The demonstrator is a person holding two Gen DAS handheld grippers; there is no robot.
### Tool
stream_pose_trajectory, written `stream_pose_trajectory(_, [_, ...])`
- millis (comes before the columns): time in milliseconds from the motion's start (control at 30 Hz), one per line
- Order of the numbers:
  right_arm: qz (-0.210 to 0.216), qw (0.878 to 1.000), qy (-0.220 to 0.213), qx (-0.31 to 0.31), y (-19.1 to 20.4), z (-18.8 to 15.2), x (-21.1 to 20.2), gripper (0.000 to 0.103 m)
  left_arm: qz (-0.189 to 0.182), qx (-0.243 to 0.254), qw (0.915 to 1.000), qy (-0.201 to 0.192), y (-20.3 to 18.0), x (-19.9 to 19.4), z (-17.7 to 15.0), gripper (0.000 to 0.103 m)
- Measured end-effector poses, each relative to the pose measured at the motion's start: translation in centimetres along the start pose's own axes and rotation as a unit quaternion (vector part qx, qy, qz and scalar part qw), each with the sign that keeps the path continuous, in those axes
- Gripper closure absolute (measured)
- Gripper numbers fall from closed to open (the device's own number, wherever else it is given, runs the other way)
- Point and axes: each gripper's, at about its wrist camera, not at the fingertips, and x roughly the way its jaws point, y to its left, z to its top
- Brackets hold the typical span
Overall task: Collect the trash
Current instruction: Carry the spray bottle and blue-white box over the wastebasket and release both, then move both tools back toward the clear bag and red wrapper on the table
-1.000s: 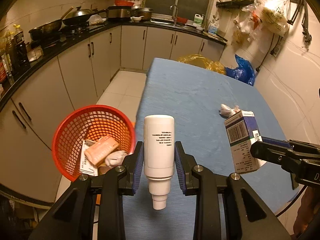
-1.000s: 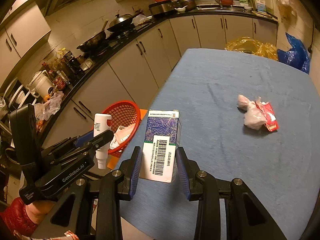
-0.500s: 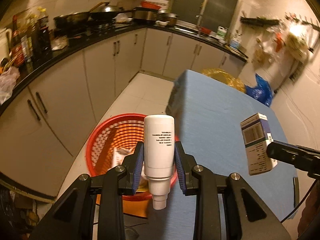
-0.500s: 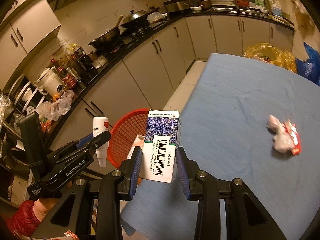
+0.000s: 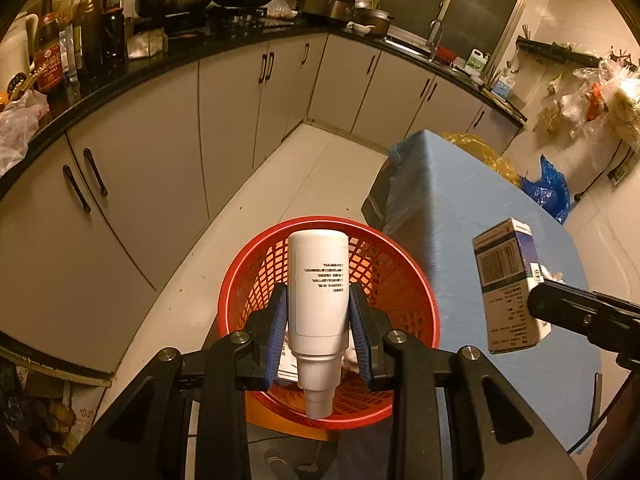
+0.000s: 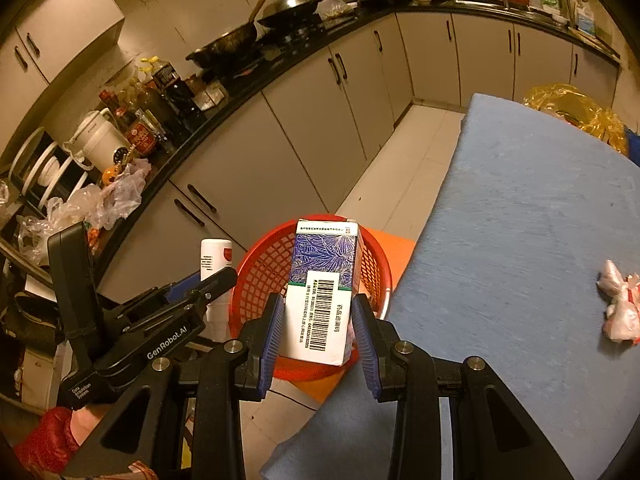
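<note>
Being carried toward disposal at this moment are two pieces of trash, one in each claw. The white plastic bottle (image 5: 318, 288) is being held cap-down between the blue pads of the left claw (image 5: 319, 332), which is clamped narrowly on its body, and it is being shown directly above the opening of the red mesh basket (image 5: 394, 272) standing on the floor just beside the near left edge of the table (image 5: 472, 216). The cardboard medicine box (image 6: 323, 292), with its barcode label facing the camera, is being gripped upright by the right claw (image 6: 318, 330), whose pads are pressing on its two sides; in the right wrist view it is being held over the same basket, near the table's left edge.

Some paper and wrappers are already being seen at the bottom of the basket, though they are mostly hidden behind the bottle, so part of the collecting is being judged as done. Neither held item is yet being released, so both drops are being counted as still to come.

One more piece is being left on the blue table top: a crumpled wrapper (image 6: 620, 312) with red and pale plastic, lying toward the right edge, well apart from the basket. It is being judged the last thing visible to fetch.
</note>
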Motion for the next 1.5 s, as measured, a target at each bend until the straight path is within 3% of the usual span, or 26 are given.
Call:
stream_pose_trajectory(200, [-0.004, 1.000, 0.001, 0.002, -0.2, 1.1, 1.3, 0.063, -0.010, -0.003, 0.9999, 0.007, -0.1, 0.7, 0.1, 0.072])
stream_pose_trajectory(300, [-0.003, 1.000, -0.004, 0.004, -0.3, 1.4, 1.3, 0.059, -0.006, -0.004, 1.0000, 0.001, 0.0, 0.5, 0.3, 0.060])
stream_pose_trajectory(600, [-0.005, 1.000, -0.017, 0.015, -1.1, 0.2, -1.4, 0.056, 0.012, -0.005, 0.9998, -0.013, -0.9, -1.1, -0.3, 0.055])
stream_pose_trajectory(867, [-0.019, 0.999, -0.025, 0.043, -3.8, -2.5, -3.9, 0.051, 0.021, 0.023, 0.9995, -0.009, -4.0, -1.7, -2.5, 0.045])
stream_pose_trajectory(1500, [-0.042, 0.991, -0.067, 0.105, -10.8, -7.8, -11.2, 0.049, 0.007, 0.100, 0.9950, -0.003, -13.1, -2.5, -5.0, 0.040])
